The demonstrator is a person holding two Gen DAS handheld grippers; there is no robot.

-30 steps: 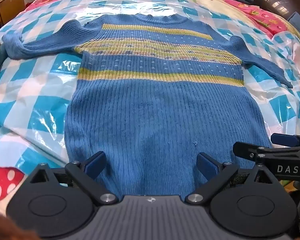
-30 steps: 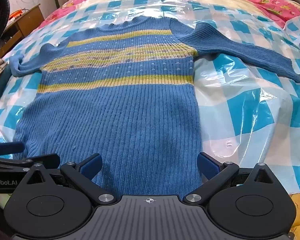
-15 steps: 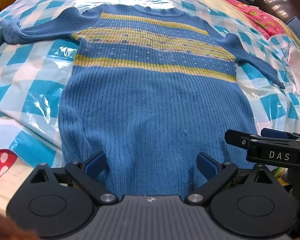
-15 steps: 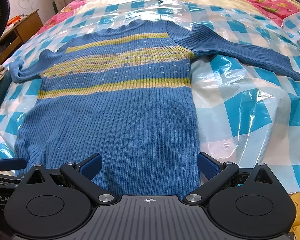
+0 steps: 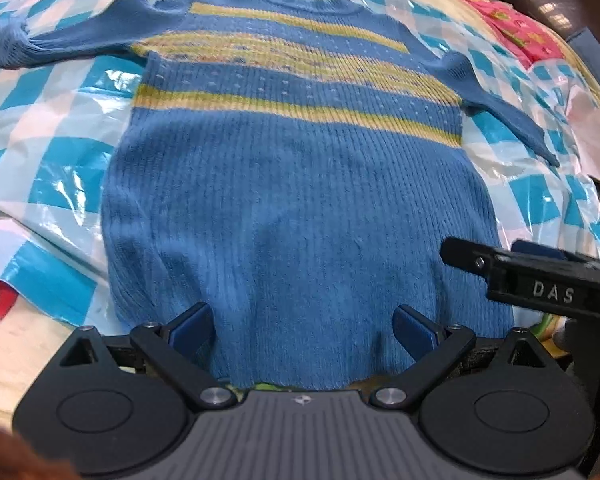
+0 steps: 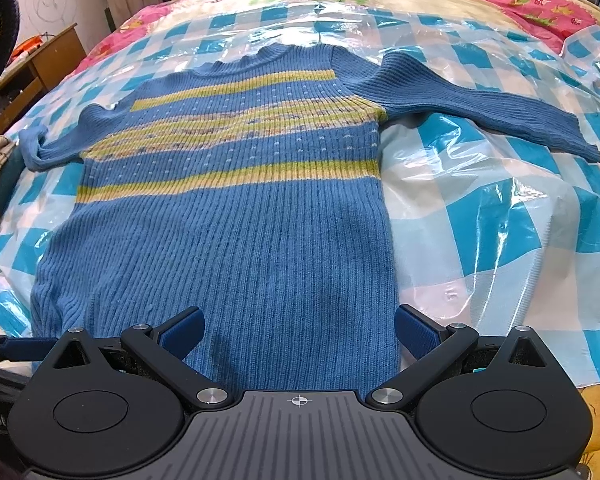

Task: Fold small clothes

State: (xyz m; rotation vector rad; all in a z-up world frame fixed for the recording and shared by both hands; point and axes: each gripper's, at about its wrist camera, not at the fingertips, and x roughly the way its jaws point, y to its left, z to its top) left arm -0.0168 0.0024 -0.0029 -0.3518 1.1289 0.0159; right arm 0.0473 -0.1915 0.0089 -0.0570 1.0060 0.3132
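Left claw (image 5: 302,330) sits wide open, blue pads spread apart, and the hem of the blue sweater (image 5: 292,200) runs right between them at the near edge of the bed. No grip yet; whether the pads touch the knit I can't tell. Right claw (image 6: 298,330) is the same story: jaws fully apart, straddling the hem on its own side, nothing held.

Moving outward, the sweater lies flat on its back across the checked plastic sheet (image 6: 500,220) that covers the bed, hem toward both claws, neckline at the far end. So its long axis runs straight away from the claws, hem to collar. Yellow-green stripes cross the chest. One sleeve (image 6: 480,112) stretches out to the right, the other sleeve (image 5: 60,40) out to the left, both well apart from the claws.

In the left wrist view the right claw's finger pokes in from the right, just beside the hem's right corner, so the two tools stand side by side along the same edge. Left claw is nearer the left corner, right claw nearer the right.

My read: folding hasn't begun. The likely call is for each claw to pinch its side of the hem and carry it forward toward the collar.
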